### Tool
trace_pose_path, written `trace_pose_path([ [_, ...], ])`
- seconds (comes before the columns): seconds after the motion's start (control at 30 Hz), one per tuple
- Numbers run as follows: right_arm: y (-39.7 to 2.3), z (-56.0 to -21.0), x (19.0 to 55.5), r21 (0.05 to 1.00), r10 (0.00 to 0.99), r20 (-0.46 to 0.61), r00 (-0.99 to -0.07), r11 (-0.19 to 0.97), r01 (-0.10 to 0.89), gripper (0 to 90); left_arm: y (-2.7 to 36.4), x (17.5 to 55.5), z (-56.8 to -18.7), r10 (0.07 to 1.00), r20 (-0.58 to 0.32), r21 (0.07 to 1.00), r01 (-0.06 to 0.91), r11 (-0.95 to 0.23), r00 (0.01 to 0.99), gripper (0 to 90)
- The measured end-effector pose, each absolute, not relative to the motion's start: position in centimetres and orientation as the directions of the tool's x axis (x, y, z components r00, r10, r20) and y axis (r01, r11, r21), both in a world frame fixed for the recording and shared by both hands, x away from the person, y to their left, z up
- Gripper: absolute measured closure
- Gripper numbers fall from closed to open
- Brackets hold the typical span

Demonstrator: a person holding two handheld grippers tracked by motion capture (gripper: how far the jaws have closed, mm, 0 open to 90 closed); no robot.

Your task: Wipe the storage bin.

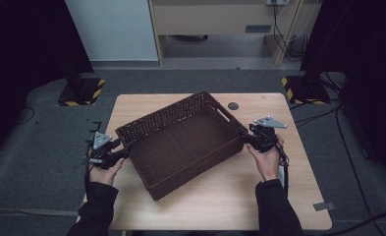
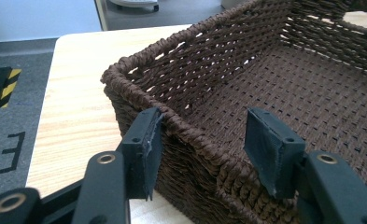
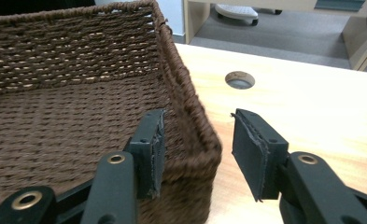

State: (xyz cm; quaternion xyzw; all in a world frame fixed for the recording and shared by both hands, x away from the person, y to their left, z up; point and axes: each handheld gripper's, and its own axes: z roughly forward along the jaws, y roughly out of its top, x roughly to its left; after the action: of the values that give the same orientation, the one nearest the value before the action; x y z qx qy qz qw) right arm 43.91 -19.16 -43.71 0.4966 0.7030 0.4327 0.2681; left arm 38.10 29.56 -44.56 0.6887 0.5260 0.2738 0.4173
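Observation:
A dark brown woven basket [image 1: 196, 166] sits empty and skewed on the wooden table [image 1: 220, 204]. My left gripper [image 1: 126, 147] is at its left end, open. In the left gripper view the left gripper [image 2: 202, 149] straddles the basket's rim [image 2: 172, 116]: one pad [image 2: 148, 149] lies against the outer wall, the other pad [image 2: 265, 149] hangs inside, apart from the weave. My right gripper [image 1: 243, 135] is at the right end, open. There the right gripper [image 3: 197, 149] straddles the end wall [image 3: 190, 116], with one pad [image 3: 153, 149] inside and the other pad [image 3: 251, 154] outside with a gap.
A round cable hole [image 1: 233, 105] [image 3: 240, 80] lies in the table behind the basket's right end. Two stands with yellow-black striped bases [image 1: 82, 91] [image 1: 306, 88] flank the table on the grey floor. Bare table runs along the front edge.

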Motion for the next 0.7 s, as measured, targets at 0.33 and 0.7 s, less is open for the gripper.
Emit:
trace_pose_path([
  [0.33,-19.2,-44.2,44.3,0.857,0.913,0.039,-0.406,0.178,0.483,69.9,29.4,37.5,-44.3,0.947,-0.065,0.862,0.496,-0.105,0.314,44.9],
  [0.7,-20.0,-43.6,42.8,0.858,0.894,0.071,-0.443,0.172,0.485,69.0,29.1,37.9,-44.9,0.950,-0.076,0.847,0.523,-0.099,0.304,45.8],
])
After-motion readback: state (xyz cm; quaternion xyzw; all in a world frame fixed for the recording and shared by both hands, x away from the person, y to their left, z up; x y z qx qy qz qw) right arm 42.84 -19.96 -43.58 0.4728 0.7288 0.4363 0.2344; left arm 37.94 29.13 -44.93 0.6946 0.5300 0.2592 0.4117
